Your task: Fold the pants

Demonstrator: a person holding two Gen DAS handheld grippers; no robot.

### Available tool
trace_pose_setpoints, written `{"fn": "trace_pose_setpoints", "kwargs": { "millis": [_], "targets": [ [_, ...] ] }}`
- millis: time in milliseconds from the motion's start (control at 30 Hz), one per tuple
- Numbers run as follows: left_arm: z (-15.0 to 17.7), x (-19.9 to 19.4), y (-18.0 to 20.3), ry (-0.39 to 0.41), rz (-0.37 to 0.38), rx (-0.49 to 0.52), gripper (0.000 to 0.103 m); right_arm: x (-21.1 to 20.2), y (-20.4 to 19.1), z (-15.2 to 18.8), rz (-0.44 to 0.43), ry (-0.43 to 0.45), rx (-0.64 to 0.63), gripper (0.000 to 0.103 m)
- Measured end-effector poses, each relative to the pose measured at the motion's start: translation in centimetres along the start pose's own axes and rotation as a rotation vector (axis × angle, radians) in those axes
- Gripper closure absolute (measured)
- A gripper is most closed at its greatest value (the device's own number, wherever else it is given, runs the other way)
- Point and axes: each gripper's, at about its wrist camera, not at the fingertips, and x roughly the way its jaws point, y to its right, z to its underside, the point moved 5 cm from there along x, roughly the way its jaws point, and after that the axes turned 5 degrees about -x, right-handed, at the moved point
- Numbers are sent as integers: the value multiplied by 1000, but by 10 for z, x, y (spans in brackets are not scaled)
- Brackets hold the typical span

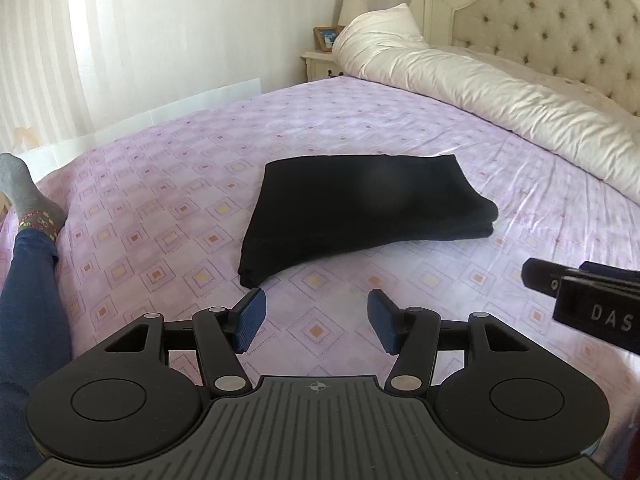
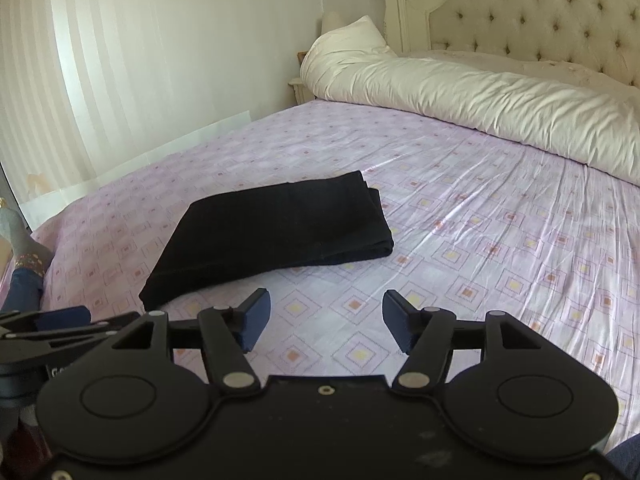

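The black pants (image 1: 360,208) lie folded into a flat stacked rectangle on the lilac patterned bed sheet (image 1: 180,184). They also show in the right wrist view (image 2: 272,232). My left gripper (image 1: 318,322) is open and empty, held just short of the pants' near edge. My right gripper (image 2: 326,324) is open and empty, a little back from the pants' near left corner. The right gripper's body shows at the right edge of the left wrist view (image 1: 588,300). The left gripper shows at the left edge of the right wrist view (image 2: 52,328).
A rolled white duvet (image 1: 480,76) lies across the head of the bed before a tufted headboard (image 1: 552,20). A nightstand with lamp and photo frame (image 1: 324,52) stands at the far corner. A person's leg in jeans and a grey sock (image 1: 28,240) rests at the bed's left edge.
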Motion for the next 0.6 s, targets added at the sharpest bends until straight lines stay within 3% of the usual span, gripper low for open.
{"fn": "trace_pose_setpoints", "kwargs": {
  "millis": [600],
  "targets": [
    [5,2,-5,-26,-8,-14,48,-4,-9,0,-9,3,-34,34]
  ]
}}
